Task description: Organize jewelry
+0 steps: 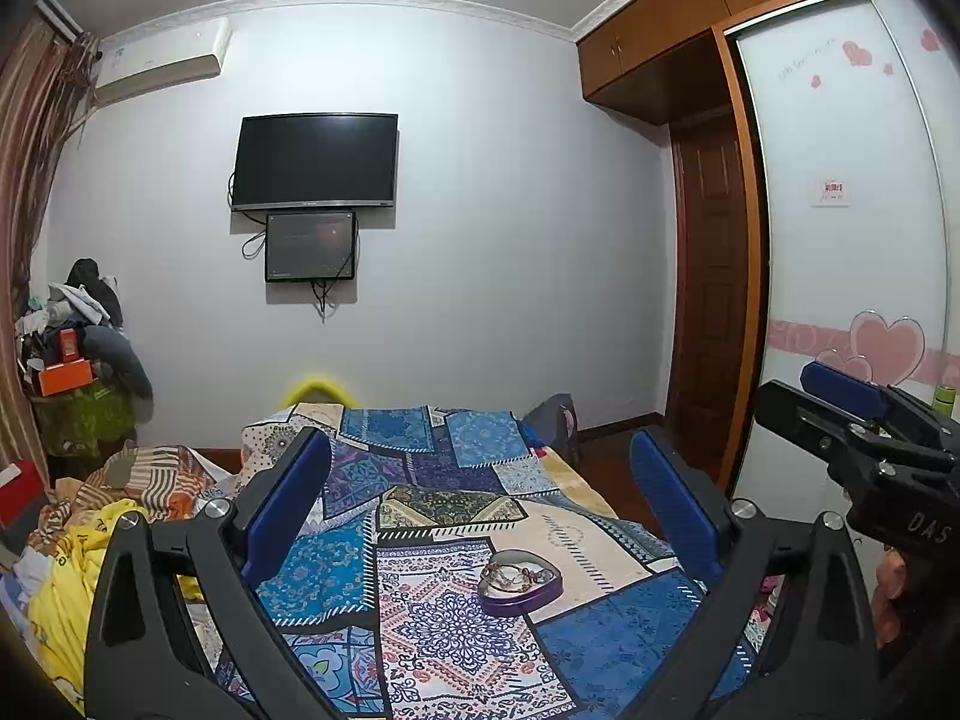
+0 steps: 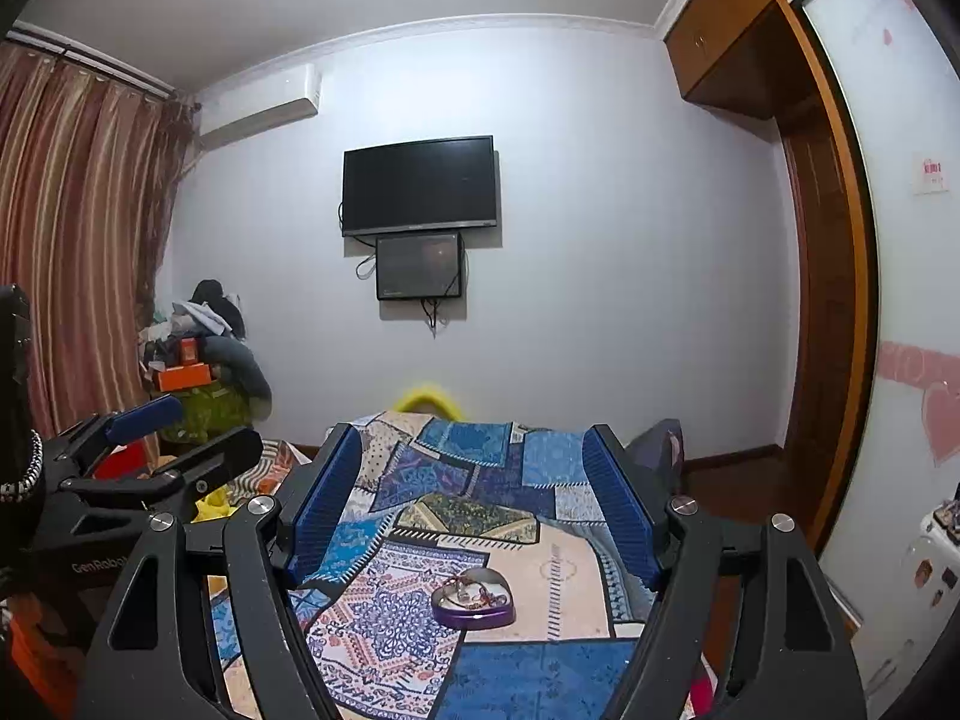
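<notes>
The heart-shaped tin [image 1: 521, 583], jewelry seemingly inside, sits on the bed's quilt [image 1: 456, 648] ahead of and below both released jaws, roughly centred between the right gripper [image 2: 474, 513]'s.

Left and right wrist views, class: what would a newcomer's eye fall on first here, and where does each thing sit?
First, the patchwork bedspread in blues and creams, filling the lower middle of both views. On it, near the front, sits a purple heart-shaped tin holding jewelry. Above, on the far wall, hangs a dark television with a smaller screen just beneath it.
</notes>
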